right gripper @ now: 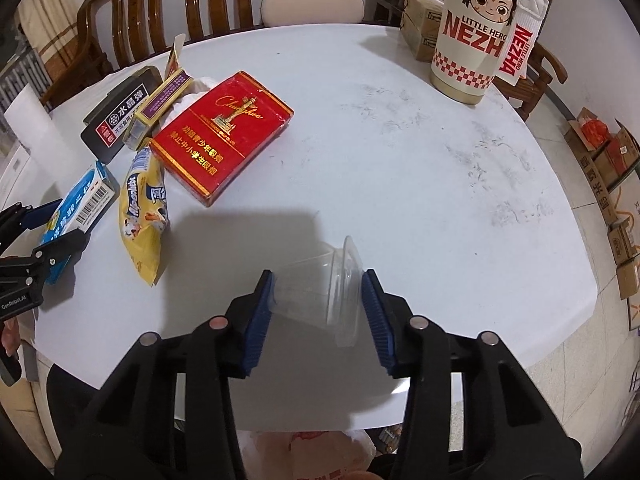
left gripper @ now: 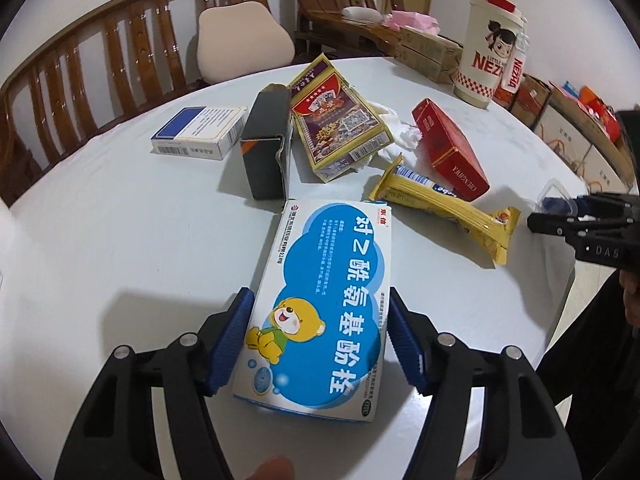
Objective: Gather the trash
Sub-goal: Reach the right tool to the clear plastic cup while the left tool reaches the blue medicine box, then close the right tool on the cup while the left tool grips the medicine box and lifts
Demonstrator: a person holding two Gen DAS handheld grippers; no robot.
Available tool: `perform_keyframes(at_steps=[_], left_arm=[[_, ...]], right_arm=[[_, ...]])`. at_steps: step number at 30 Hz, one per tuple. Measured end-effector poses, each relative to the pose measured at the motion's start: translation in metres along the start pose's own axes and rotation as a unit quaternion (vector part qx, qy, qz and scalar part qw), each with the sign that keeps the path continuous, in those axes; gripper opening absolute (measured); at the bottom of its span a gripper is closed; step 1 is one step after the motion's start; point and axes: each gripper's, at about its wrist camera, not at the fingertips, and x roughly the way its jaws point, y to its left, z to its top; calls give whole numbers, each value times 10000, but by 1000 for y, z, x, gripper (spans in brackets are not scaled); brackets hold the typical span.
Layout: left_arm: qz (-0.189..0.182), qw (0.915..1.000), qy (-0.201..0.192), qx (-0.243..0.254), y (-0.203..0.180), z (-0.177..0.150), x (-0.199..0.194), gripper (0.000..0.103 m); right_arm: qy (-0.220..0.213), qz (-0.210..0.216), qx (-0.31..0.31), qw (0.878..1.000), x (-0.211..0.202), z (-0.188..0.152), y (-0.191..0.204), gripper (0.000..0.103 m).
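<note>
Broadly, the round white table (right gripper: 400, 152) fills both views, its right half bare and scuffed up to the curved edge, beyond which tiled floor and stacked cardboard cartons (right gripper: 612, 184) show; wooden slat-backed chairs (left gripper: 100, 52) ring the far rim. A tall cream cartoon-printed tumbler (right gripper: 472, 36) stands near the far edge, well apart from the litter crowded on the left side. There lie a red flat cigarette pack (right gripper: 224, 136), a yellow crinkled snack wrapper (right gripper: 146, 216), a purple-and-gold torn carton (left gripper: 338, 120), a black open box (left gripper: 266, 144) and a blue-and-white small box (left gripper: 200, 130); crumpled white tissue (left gripper: 404, 132) is half hidden behind the carton. The left gripper (left gripper: 320, 340) has its blue pads against both long sides of the blue-and-white medicine box (left gripper: 320, 300) near the front edge. The right gripper (right gripper: 318, 312) straddles a clear plastic cup (right gripper: 320, 280) lying on its side; whether both pads press it is hard to make out through the transparent wall.
</note>
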Motion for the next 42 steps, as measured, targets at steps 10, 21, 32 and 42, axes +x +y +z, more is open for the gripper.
perform_keyframes(at_steps=[10,21,32,42], left_arm=[[50,9986,-56,-517,-1,-10,-8,61],[185,9965,-116,-804,-12,-13,-26,60],[766,9924,-275,-924,-42,-8,-64,60],[1149,9870,-526,-990,-73,-16,-111,60]], right_arm=[[-82,9,-59,9999,-3,-4,-4,35],[-326,298,35,9990,-32,-3,-13,34],[-655,559,-96,9962,-80,-12,-14,34],[-877,735,-270,9931,-126,-32,-17,34]])
